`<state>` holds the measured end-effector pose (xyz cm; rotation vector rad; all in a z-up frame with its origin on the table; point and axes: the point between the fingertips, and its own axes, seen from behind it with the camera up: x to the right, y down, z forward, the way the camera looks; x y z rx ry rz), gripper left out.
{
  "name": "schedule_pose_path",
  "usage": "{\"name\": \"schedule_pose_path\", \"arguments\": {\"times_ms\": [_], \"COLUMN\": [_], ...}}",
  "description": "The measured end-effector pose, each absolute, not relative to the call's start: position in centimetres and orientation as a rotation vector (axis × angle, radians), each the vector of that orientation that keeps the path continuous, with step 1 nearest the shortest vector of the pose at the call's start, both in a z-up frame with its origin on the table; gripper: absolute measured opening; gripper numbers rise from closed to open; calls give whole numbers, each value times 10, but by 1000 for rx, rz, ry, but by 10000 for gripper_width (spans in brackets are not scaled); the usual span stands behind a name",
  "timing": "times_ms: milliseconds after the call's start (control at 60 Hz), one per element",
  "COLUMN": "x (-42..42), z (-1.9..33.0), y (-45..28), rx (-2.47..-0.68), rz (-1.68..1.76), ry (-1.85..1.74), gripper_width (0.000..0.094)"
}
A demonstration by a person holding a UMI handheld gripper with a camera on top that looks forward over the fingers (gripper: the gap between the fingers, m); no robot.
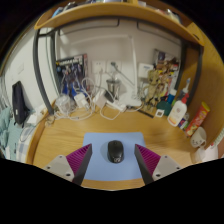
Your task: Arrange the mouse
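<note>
The mouse lies lower centre on the mat, between the wide-open gripper fingers; long axis pointing away.

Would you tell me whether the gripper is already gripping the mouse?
No: the mouse rests on the blue mat between the open gripper fingers, with a gap at either side.

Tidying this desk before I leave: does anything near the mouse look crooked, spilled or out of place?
Nothing stands out. The mouse sits squarely on the blue mat, just ahead of the open claw, which is not touching it. The back of the desk is crowded with bottles and clutter, but I see no spill.
</note>
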<state>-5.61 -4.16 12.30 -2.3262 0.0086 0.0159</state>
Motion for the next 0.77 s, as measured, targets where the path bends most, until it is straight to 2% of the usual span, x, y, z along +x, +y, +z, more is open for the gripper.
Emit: {"name": "schedule_pose_path", "arguments": {"times_ms": [200, 367, 533, 767], "x": [-55, -60, -69, -69], "z": [227, 284, 310, 306], "y": [-73, -85, -97, -113], "rx": [-2191, -2105, -2063, -2068], "rz": [14, -6, 11, -19], "ry": [66, 89, 99, 110], "gripper_width": [856, 854, 854, 854]}}
